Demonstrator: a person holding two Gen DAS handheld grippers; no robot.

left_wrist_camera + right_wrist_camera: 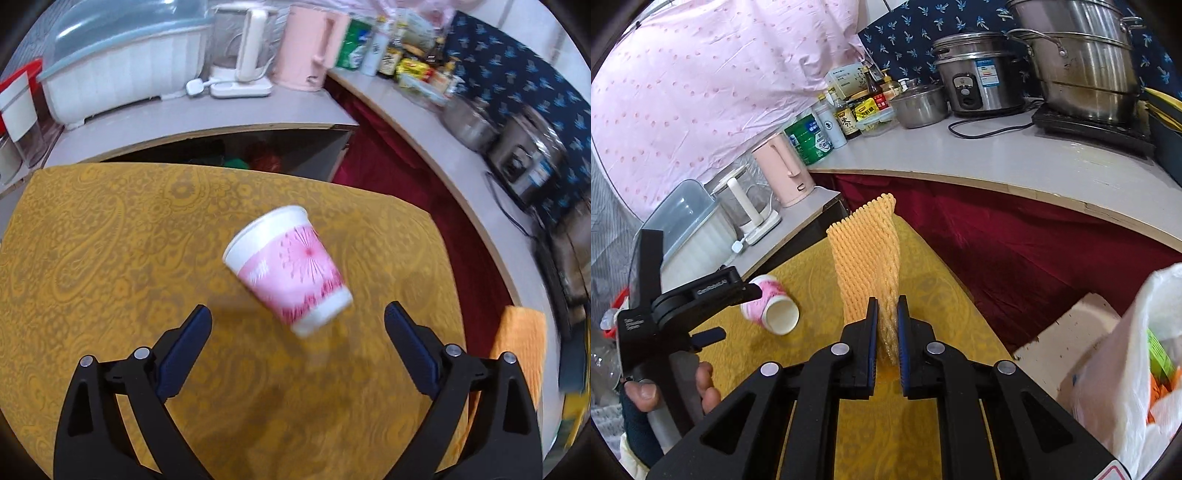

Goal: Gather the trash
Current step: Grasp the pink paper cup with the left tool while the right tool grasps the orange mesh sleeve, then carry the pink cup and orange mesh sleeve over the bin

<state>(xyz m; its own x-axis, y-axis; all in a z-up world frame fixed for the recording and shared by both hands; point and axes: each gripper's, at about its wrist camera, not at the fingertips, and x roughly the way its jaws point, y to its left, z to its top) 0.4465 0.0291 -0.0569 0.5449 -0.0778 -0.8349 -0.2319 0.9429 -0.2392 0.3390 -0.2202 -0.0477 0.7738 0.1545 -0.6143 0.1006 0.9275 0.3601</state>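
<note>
Right gripper (887, 314) clenches foam net (866, 258), lifted for bag (1137, 369); left gripper (297, 317) spread wide, lined up on tipped cup (290, 267).

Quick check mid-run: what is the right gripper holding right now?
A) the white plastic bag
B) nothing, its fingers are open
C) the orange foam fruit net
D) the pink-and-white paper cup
C: in the right wrist view the right gripper has its fingers closed on the orange foam net, which stands up from between them, while the paper cup lies on its side on the yellow table.
</note>
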